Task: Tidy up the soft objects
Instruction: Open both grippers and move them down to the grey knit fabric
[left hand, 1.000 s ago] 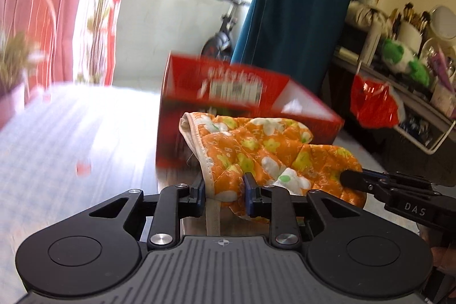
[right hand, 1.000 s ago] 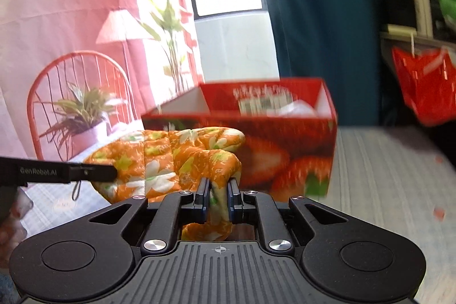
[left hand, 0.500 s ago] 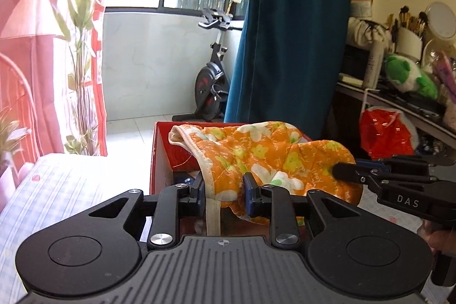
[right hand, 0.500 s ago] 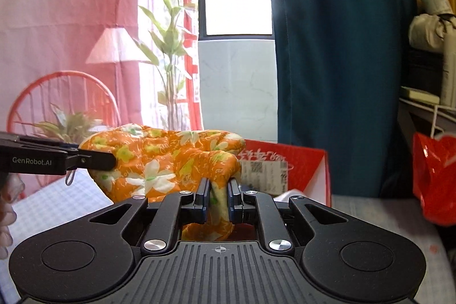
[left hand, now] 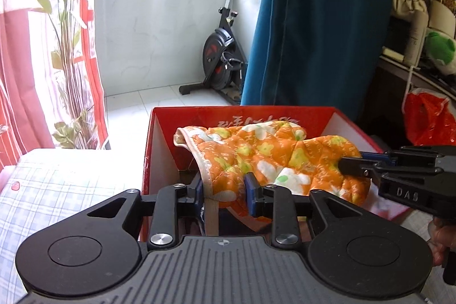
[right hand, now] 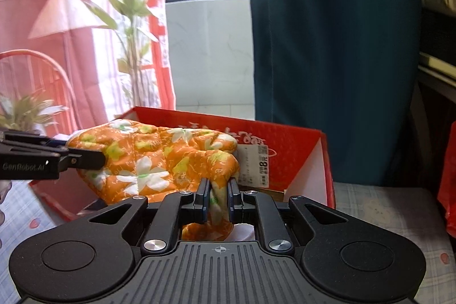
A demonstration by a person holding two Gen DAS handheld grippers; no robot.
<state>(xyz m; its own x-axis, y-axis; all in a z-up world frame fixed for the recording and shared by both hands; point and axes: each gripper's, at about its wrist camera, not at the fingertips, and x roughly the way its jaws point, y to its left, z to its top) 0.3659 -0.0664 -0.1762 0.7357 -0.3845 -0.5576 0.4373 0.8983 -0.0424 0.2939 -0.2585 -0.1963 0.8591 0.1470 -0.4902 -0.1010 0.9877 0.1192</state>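
Orange quilted cloth [left hand: 273,158], floral print in white and yellow-green, pale binding along one edge. Soft, padded, bunched; it sags between two grip points. It hangs over the open top of the red cardboard box [left hand: 159,138], not yet resting inside.

Long axis runs left to right, from one gripper to the other, roughly parallel to the box's far wall. Cloth lies directly ahead of both grippers; neither is clearly nearer.

Left hand-held gripper [left hand: 223,193]: jaws have just been opening, bound edge and a fold of cloth between them. Pads look slack on the fabric, so I judge that end to be released. Right hand-held gripper [right hand: 218,200]: jaws nearly closed, pinching a thick bunch of cloth.

Box: rigid card, white inside walls, printed label on one wall. It stands on a bed or table with blue checked cover [left hand: 57,190]; cannot tell which.

Judgement: drop into the box is next; right end must let go too.
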